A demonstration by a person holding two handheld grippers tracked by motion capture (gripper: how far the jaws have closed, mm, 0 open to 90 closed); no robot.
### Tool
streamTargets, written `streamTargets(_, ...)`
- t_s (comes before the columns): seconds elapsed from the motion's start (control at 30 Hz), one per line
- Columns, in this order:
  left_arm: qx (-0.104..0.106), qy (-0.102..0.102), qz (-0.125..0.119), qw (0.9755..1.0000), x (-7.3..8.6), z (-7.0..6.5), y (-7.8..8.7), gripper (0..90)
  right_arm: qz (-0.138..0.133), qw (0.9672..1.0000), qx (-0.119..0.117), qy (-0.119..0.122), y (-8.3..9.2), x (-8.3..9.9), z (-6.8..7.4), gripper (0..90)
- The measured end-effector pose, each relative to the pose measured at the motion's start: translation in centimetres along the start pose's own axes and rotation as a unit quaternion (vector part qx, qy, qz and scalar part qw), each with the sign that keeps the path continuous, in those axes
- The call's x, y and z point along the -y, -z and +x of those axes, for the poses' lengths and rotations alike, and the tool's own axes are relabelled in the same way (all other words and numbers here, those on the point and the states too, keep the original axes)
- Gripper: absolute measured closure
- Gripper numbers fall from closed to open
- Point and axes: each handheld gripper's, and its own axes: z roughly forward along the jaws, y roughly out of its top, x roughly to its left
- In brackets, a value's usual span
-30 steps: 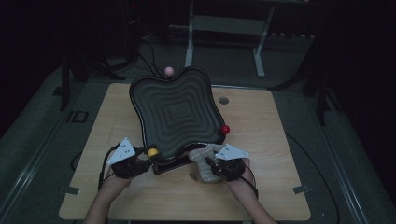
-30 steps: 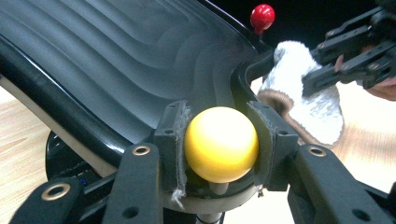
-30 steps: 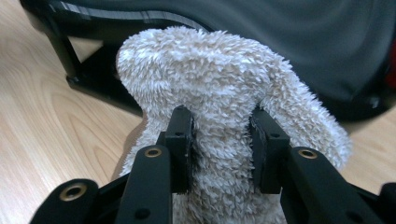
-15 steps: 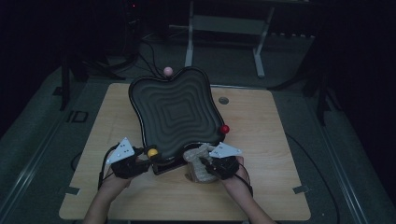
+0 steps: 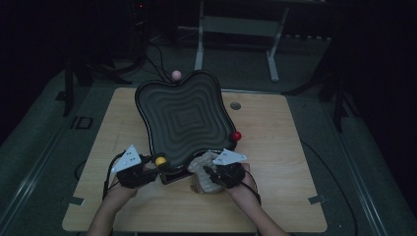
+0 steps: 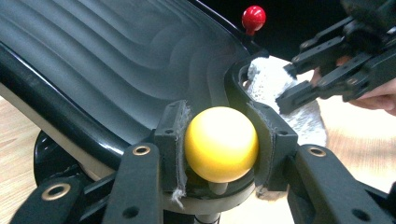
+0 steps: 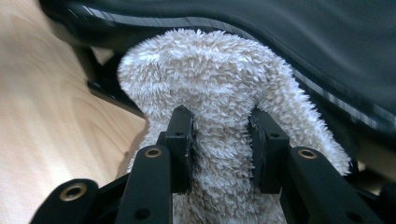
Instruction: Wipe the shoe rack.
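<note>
A black wavy tray (image 5: 184, 118) with stepped concentric ridges stands raised on a dark stand in the middle of the wooden bench (image 5: 285, 172), its lobed rim reaching from the far edge toward the person. Three ball knobs sit around that rim: a pink ball knob (image 5: 176, 74) at 12 o'clock, a red ball knob (image 5: 236, 135) at about 4 o'clock, and a yellow ball knob (image 5: 160, 160) at about 7 o'clock.

The left gripper (image 5: 135, 169), held in the person's left hand at 7 o'clock of the tray, has its fingers (image 6: 170, 140) clamped on the yellow ball knob (image 6: 221, 142); in the left gripper view the pads press on both sides of the ball, which sits on a short stem just outside the tray's glossy rim (image 6: 60, 116).

The right gripper (image 5: 223, 169), at 5 o'clock of the tray, pinches a fluffy white cloth (image 5: 201, 172) between its fingers (image 7: 180, 140). In the right gripper view the cloth (image 7: 210, 88) bulges above the pads in a rounded fold and lies against the underside of the tray's near edge (image 7: 280, 42). From the left gripper view the same cloth (image 6: 266, 79) shows just beside the rim at 2 o'clock, with the right gripper (image 6: 299, 84) closed over it and the red ball knob (image 6: 253, 17) beyond.

A small round grommet (image 5: 235, 105) is set in the bench at 2 o'clock of the tray.
</note>
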Motion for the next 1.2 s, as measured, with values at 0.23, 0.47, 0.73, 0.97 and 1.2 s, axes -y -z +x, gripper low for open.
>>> streamTargets(0.23,0.002,0.000,0.002,1.0000,0.0,0.1,0.0,59.6,0.002,1.0000,-0.005,-0.001,-1.0,-0.4,0.1,65.2)
streamTargets(0.47,0.002,0.001,0.001,1.0000,0.0,0.1,0.0,59.6,-0.004,0.9999,-0.006,0.007,-0.7,-1.2,0.4,65.4)
streamTargets(0.73,-0.001,0.001,0.002,1.0000,0.0,0.0,0.0,59.6,-0.007,0.9993,-0.034,0.017,0.0,-1.6,1.6,65.5)
streamTargets(0.97,-0.002,0.001,0.000,1.0000,0.0,0.0,0.0,59.5,-0.041,0.9974,-0.056,0.020,1.6,-2.8,2.5,65.5)
streamTargets(1.2,-0.003,0.001,-0.001,1.0000,0.0,-0.1,0.0,59.5,-0.078,0.9932,-0.085,0.019,3.9,-3.6,3.1,66.3)
